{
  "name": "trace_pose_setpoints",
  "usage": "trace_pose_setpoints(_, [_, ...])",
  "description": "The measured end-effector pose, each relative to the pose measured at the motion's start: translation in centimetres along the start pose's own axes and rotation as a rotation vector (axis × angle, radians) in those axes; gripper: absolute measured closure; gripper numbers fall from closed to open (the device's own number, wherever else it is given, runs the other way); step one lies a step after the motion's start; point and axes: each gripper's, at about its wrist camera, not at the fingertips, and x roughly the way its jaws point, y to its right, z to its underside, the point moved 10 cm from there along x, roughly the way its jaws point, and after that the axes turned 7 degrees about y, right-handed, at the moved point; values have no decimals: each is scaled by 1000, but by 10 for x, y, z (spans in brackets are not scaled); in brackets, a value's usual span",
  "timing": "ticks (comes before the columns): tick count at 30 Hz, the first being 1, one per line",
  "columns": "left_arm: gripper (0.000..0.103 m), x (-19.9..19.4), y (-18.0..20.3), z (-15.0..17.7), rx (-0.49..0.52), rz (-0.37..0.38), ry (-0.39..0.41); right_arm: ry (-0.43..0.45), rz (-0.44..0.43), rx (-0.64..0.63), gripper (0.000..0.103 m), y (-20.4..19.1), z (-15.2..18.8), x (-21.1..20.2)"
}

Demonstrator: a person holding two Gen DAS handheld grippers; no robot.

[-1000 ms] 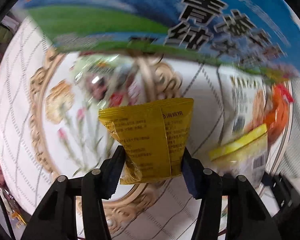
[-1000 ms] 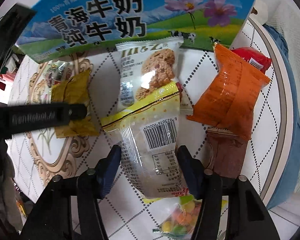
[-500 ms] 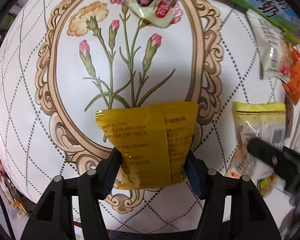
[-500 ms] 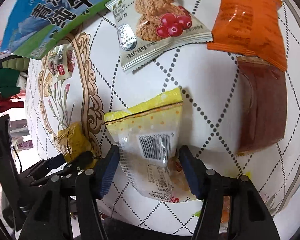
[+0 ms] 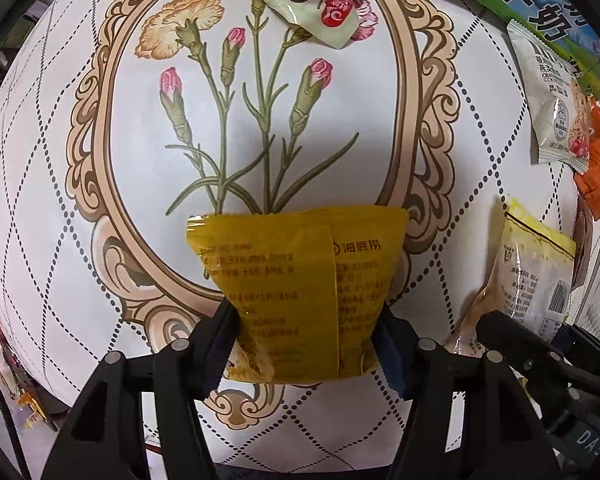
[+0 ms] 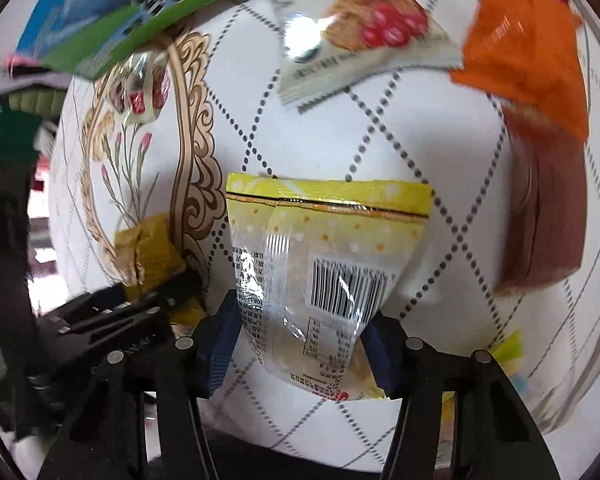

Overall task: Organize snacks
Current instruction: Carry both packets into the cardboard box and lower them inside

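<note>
My left gripper (image 5: pixel 306 344) points forward over the near edge of the round tabletop (image 5: pixel 60 208), its two fingers clamped on the lower sides of the mustard-yellow packet (image 5: pixel 296 292), which stands upright above the lower end of the printed oval flower frame (image 5: pixel 108 184). My right gripper (image 6: pixel 300 344) is level beside it to the right, jaws pinching the clear yellow-topped packet (image 6: pixel 324 264) barcode side up, also near that edge. Toward the far edge lie the pale green packet (image 5: pixel 308 4), the cookie packet (image 6: pixel 356 36), the orange packet (image 6: pixel 524 48), the brown packet (image 6: pixel 548 216) and the milk carton (image 5: pixel 540 12).
</note>
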Motion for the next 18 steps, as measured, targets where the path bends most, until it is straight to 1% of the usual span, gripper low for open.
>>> trace_pose_setpoints(3, [43,1,-1,3,-4,-5,0,-6,3,10,42,4,0,1])
trace_pose_setpoints(5, [43,1,2,7,-6,-8,6,-6,25,-7,41,3,-3,3])
trace_pose_setpoints(7, [46,0,2,9,-5,-19,22,3,44,-23,38,-4,0,10])
trace_pose_setpoints(10, [49,-1,1,13,-5,-25,29,15,76,-40,38,-15,-2,26])
trace_pose_setpoints(12, [49,-1,0,15,-5,-28,30,20,88,-50,38,-16,-1,28])
trace_pose_setpoints(14, [50,-2,0,16,-3,-31,31,25,96,-59,39,-15,-1,29])
trace_pose_setpoints(16, [51,-3,1,17,0,-33,34,33,110,-71,46,-10,3,27])
trace_pose_setpoints(18, [52,-5,1,18,-1,-33,35,38,109,-75,48,-15,5,31])
